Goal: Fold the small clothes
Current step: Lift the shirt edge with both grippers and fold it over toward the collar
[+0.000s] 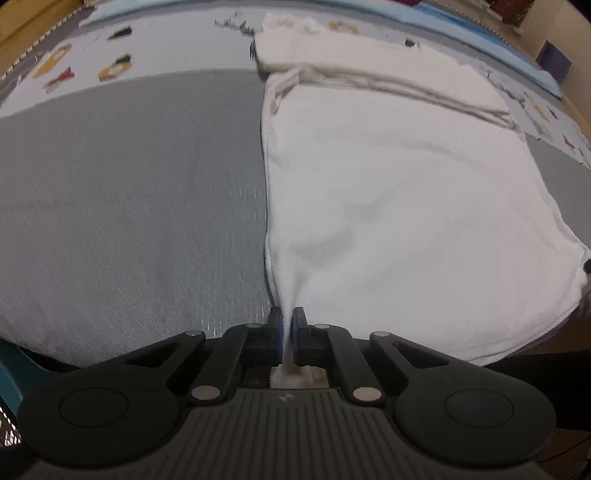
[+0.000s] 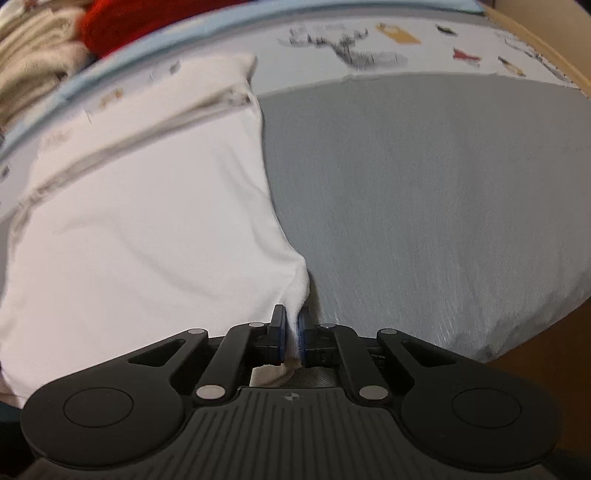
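Two grippers are seen, each pinching a near corner of one white garment [image 1: 399, 206]. In the left wrist view, the left gripper [image 1: 287, 325] sits at the bottom centre of the frame, and its fingers [image 1: 275, 325] are pressed onto a gathered point of the cloth's left edge. The garment fills the right half of that frame, spread over a grey mat [image 1: 133, 206], with a folded band lying across its far end at upper centre. In the right wrist view, the right gripper [image 2: 291, 328] is likewise at bottom centre, its fingers [image 2: 279, 328] clamped on the cloth's right near corner, which is lifted into a small peak. There the garment [image 2: 147, 221] occupies the left half of the frame. A red item [image 2: 140, 22] and beige folded cloths [image 2: 33, 48] are visible at upper left, blurred.
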Demonstrator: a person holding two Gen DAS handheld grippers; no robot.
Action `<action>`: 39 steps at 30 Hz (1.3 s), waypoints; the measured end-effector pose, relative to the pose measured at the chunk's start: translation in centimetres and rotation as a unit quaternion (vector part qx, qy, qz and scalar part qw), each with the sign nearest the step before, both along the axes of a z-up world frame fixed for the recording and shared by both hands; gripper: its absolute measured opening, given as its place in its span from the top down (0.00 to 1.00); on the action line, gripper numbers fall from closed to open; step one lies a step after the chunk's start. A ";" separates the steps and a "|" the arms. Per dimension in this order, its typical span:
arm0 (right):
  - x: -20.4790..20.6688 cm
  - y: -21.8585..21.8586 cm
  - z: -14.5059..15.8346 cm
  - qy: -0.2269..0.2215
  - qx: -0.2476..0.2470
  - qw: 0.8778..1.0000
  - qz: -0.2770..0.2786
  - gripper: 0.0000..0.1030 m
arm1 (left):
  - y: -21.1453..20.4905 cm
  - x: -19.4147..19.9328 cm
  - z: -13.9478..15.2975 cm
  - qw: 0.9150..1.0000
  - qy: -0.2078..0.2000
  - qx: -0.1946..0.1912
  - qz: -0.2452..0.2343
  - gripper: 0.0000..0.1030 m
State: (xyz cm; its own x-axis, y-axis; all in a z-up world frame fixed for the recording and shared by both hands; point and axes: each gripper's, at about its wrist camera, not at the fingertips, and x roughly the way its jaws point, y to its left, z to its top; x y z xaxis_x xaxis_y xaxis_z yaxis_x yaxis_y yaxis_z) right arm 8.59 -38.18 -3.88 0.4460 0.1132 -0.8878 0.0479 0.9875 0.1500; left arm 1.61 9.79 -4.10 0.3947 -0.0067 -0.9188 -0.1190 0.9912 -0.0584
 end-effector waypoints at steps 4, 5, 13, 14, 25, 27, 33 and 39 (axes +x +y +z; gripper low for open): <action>-1.1 0.5 3.5 -0.047 0.010 0.999 0.016 0.95 | -0.4 -0.5 2.6 0.999 -0.023 0.002 -0.028 0.96; -1.4 0.5 4.5 -0.058 0.014 0.998 0.016 0.95 | -0.4 -0.7 3.6 0.999 -0.034 0.001 -0.035 0.96; -8.0 -2.8 14.2 -0.154 0.105 0.982 0.020 0.95 | 0.3 -7.5 13.9 0.989 -0.135 -0.032 -0.045 0.97; -9.2 -3.3 15.5 -0.170 0.114 0.979 0.020 0.95 | 0.5 -8.5 15.2 0.987 -0.148 -0.038 -0.043 0.97; 0.4 -4.7 13.9 -0.172 0.116 0.978 -0.017 0.97 | 3.0 1.7 12.7 0.991 -0.125 -0.038 -0.028 0.97; 4.2 -3.8 12.2 -0.157 0.104 0.982 -0.010 0.97 | 3.9 5.6 10.5 0.994 -0.102 -0.038 -0.021 0.97; 11.4 -1.0 5.7 -0.112 0.057 0.992 0.002 0.97 | 5.9 13.4 3.7 0.998 -0.031 -0.046 0.016 0.97; 16.0 0.2 1.6 -0.071 0.059 0.995 -0.027 0.97 | 7.3 17.8 1.8 0.996 -0.016 -0.071 0.045 0.95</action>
